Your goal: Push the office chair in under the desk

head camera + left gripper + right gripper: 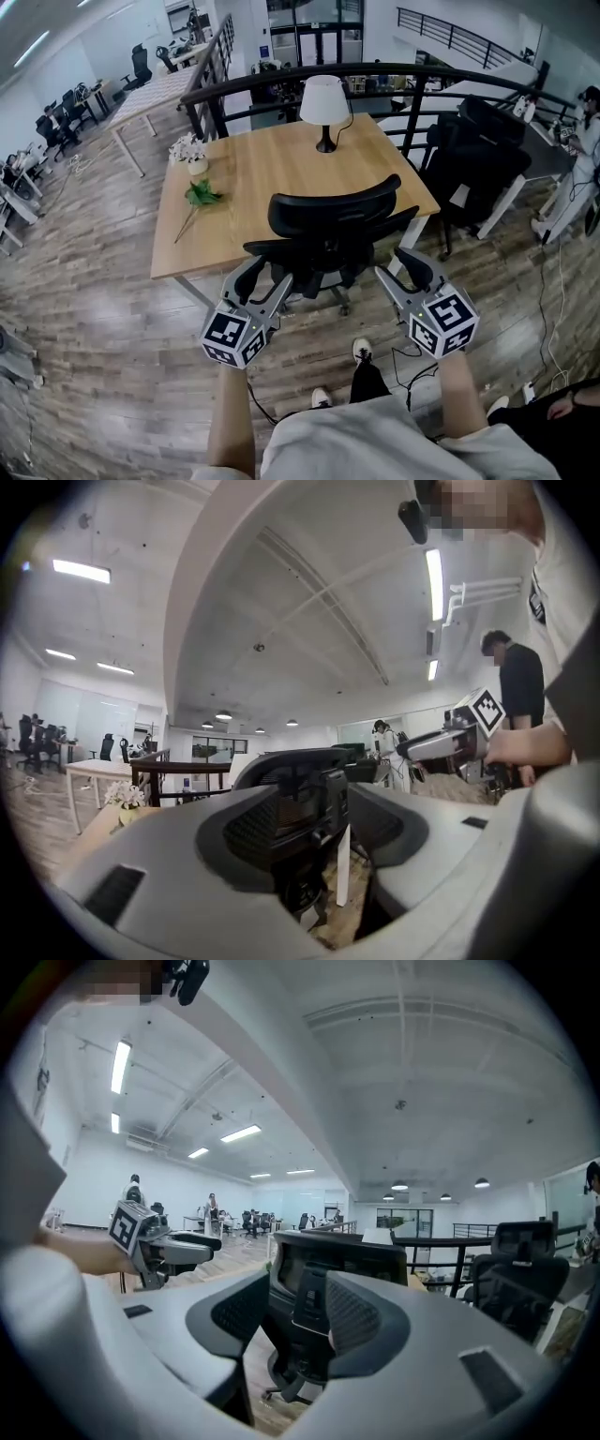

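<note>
A black office chair (330,230) stands at the near edge of a wooden desk (253,178), with its backrest towards me and its seat partly under the desktop. My left gripper (267,274) is open and empty, just behind the chair's left armrest. My right gripper (398,264) is open too, close behind the right armrest. In the left gripper view the chair back (295,803) shows between the wide grey jaws of the left gripper (352,855), with the right gripper (448,744) off to the side. The right gripper view frames the chair back (314,1283). I cannot tell whether either gripper touches the chair.
On the desk stand a white lamp (323,101), a small flower pot (194,155) and a green sprig (202,195). A black railing (281,86) runs behind it. Another black chair (478,159) stands at the right. Cables (412,361) lie on the wood floor.
</note>
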`<state>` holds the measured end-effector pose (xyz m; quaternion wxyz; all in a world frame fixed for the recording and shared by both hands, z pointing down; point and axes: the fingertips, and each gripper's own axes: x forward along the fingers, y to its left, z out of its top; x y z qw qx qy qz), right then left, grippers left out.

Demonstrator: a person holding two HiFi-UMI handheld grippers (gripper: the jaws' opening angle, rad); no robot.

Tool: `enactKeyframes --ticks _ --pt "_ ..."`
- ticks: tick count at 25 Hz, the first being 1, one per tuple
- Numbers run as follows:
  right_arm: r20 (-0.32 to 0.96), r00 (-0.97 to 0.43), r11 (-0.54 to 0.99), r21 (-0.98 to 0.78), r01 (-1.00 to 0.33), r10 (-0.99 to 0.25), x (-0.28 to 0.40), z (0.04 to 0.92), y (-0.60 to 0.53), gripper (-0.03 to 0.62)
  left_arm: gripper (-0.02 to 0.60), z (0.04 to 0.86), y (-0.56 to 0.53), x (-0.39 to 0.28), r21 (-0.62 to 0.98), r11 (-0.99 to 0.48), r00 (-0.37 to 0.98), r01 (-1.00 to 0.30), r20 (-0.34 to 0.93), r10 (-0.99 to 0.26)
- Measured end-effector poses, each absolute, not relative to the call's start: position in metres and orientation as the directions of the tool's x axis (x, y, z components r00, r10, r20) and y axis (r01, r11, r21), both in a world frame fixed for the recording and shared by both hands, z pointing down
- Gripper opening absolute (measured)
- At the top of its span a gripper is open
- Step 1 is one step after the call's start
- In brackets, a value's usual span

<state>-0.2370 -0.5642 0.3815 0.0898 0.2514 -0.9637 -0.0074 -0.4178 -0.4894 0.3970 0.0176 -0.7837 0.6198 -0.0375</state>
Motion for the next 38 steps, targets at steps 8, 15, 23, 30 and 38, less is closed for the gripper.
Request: enactKeyframes --ticks 8,15,23,30,38 --pt "0.124 -0.849 0.858 0.082 -0.507 -0.514 -0.233 0.374 -0.554 0.093 0.173 0.378 -0.476 -0.393 -0.077 -0.238 0.237 -0.968 0.025 -0.971" --pt "0.118 -0.853 0.860 0.112 -0.498 -0.509 -0.231 0.369 -0.549 0.023 0.070 0.372 -0.475 -0.396 -0.103 -0.166 0.165 -0.981 0.019 -0.986" --pt "0.119 -0.853 0.860 0.117 -0.497 -0.509 -0.234 0.371 -0.551 0.014 0.014 0.379 -0.475 -0.390 -0.137 -0.174 0.169 -0.975 0.049 -0.984" --pt "0.103 -0.871 0.877 0.083 -0.473 -0.479 -0.243 0.365 -0.547 0.014 0.014 0.373 -0.471 -0.390 -0.152 -0.165 0.160 -0.975 0.045 -0.986" --pt "0.120 -0.866 0.873 0.105 -0.476 -0.486 -0.249 0.368 -0.548 0.013 0.014 0.376 -0.472 -0.390 -0.167 -0.165 0.157 -0.972 0.057 -0.986"
